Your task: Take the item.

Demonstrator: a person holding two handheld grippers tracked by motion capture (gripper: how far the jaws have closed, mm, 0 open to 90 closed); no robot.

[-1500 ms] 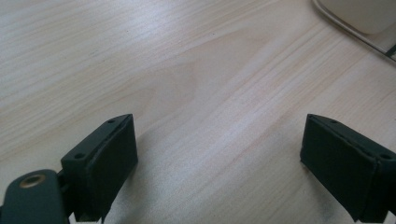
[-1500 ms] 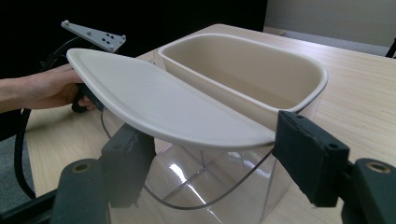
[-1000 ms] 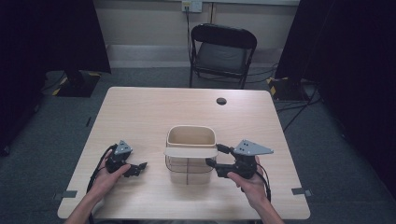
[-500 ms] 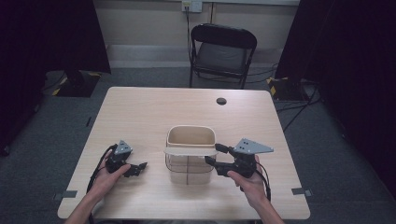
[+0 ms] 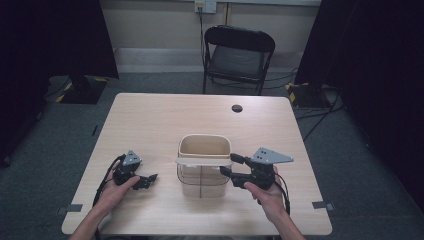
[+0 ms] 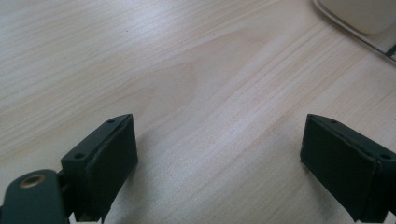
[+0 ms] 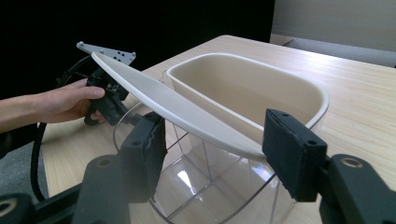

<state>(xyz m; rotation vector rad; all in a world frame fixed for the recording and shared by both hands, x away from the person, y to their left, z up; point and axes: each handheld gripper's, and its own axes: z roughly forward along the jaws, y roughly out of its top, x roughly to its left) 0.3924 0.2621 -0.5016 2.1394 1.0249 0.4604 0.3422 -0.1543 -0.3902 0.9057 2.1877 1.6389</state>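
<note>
A: The right gripper [image 5: 231, 166] has just been narrowing its jaws around the end of the white lid [image 7: 177, 109] that lies tilted across the clear container [image 7: 205, 186], with the beige insert [image 7: 252, 88] sitting inside. The pads flank the lid's tip but I can't see them pressing it, so I'd call that gripper not yet clamped.

B: And the container?

A: Near the middle of the table [image 5: 165, 115], at about nine o'clock from the right gripper. The left gripper [image 5: 149, 181] rests on the table at the container's nine o'clock, jaws wide apart with nothing between them.

B: What could go wrong?

A: The lid is thin and slanted. If the pads catch only its very edge, it may pivot or slip out, I think. A sideways push could also slide the light container, since nothing steadies it.

B: Anything hard to read?

A: The lid's far end sits in front of the left hand [image 7: 70, 100] in the right gripper view, so how it rests on the rim there is unclear. The black disc [image 5: 237, 108] at twelve o'clock is too small to identify.
</note>
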